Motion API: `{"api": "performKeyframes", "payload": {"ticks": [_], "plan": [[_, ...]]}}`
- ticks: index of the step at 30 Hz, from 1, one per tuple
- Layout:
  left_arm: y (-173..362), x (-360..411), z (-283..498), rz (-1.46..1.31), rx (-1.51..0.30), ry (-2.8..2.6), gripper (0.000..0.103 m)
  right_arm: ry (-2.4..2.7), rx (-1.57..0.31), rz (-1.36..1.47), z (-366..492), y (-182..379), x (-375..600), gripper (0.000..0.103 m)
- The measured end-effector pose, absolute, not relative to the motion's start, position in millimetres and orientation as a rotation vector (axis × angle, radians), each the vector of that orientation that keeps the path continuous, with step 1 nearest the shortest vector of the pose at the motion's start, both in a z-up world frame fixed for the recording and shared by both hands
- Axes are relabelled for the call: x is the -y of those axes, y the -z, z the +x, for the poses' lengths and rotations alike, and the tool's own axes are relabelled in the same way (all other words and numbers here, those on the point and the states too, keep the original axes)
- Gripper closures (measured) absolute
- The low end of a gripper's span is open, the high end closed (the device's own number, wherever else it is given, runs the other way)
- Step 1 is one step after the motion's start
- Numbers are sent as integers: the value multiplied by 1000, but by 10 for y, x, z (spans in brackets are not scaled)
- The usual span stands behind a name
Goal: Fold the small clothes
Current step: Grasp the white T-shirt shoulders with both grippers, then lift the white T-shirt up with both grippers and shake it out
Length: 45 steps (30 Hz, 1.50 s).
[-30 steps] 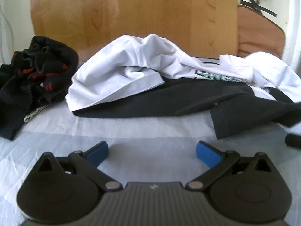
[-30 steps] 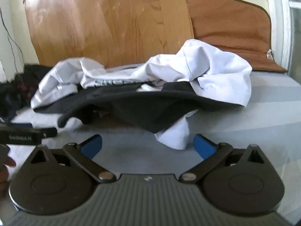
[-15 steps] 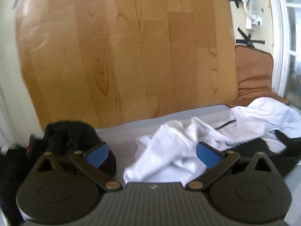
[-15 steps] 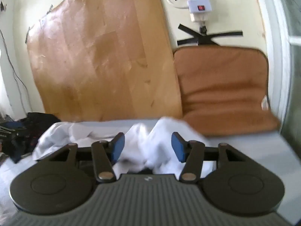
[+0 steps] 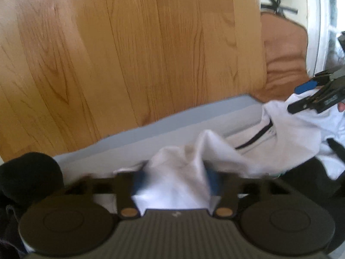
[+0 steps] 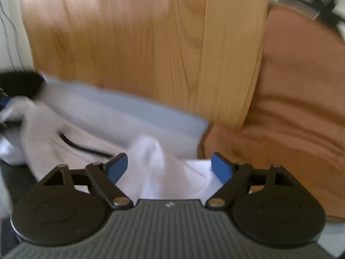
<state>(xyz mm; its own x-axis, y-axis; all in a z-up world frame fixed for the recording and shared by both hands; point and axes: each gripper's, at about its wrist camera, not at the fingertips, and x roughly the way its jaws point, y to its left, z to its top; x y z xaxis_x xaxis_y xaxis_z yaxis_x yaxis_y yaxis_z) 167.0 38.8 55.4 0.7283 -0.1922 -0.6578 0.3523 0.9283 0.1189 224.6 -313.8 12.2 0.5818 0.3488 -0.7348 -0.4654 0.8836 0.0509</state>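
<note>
A white shirt with black trim (image 5: 291, 138) lies rumpled on the grey bed sheet (image 5: 151, 133). My left gripper (image 5: 175, 181) is closing around a raised fold of the white shirt; the blue pads are blurred and stand a fold's width apart. My right gripper (image 6: 170, 168) is open, its blue pads on either side of another bunched peak of the white shirt (image 6: 151, 157). The right gripper also shows in the left wrist view (image 5: 312, 95) at the far right, above the shirt.
A wooden board (image 5: 129, 54) leans on the wall behind the bed. A brown cushion (image 6: 291, 108) stands to its right. A black garment pile (image 5: 28, 172) lies at the left. Dark cloth (image 5: 312, 177) lies under the white shirt.
Both grippers have moved forward over the white shirt. The left jaws have narrowed around a fold. The right jaws narrowed half a second ago and have now widened again.
</note>
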Motion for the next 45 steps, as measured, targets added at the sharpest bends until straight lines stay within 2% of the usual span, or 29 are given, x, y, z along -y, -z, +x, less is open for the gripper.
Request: {"api": "performKeyframes", "payload": {"ticks": [1, 2, 8, 13, 22, 27, 31, 39, 45], "plan": [[-544, -414, 1661, 232, -700, 312, 85, -500, -852, -151, 2245, -56, 3135, 74], [-554, -448, 1640, 217, -699, 321, 85, -513, -853, -126, 2216, -42, 3159, 93], [-902, -576, 1269, 184, -573, 307, 87, -462, -551, 59, 1703, -681, 3524, 94], [-1442, -708, 660, 129, -372, 315, 88, -441, -230, 122, 837, -1527, 3643, 95], [-2585, -896, -798, 55, 49, 268, 89, -392, 227, 110, -385, -2827, 3649, 95], [-3132, -912, -1527, 89, 194, 212, 89, -395, 334, 88, -766, -3351, 3659, 95], [-3405, -947, -1798, 113, 242, 186, 89, -407, 356, 58, -898, -3567, 3611, 95], [-3522, -939, -1642, 124, 179, 146, 89, -442, 319, 46, -496, -3623, 3627, 95], [-3641, -902, -1935, 98, 298, 146, 89, -427, 432, 53, -740, -3725, 3680, 95]]}}
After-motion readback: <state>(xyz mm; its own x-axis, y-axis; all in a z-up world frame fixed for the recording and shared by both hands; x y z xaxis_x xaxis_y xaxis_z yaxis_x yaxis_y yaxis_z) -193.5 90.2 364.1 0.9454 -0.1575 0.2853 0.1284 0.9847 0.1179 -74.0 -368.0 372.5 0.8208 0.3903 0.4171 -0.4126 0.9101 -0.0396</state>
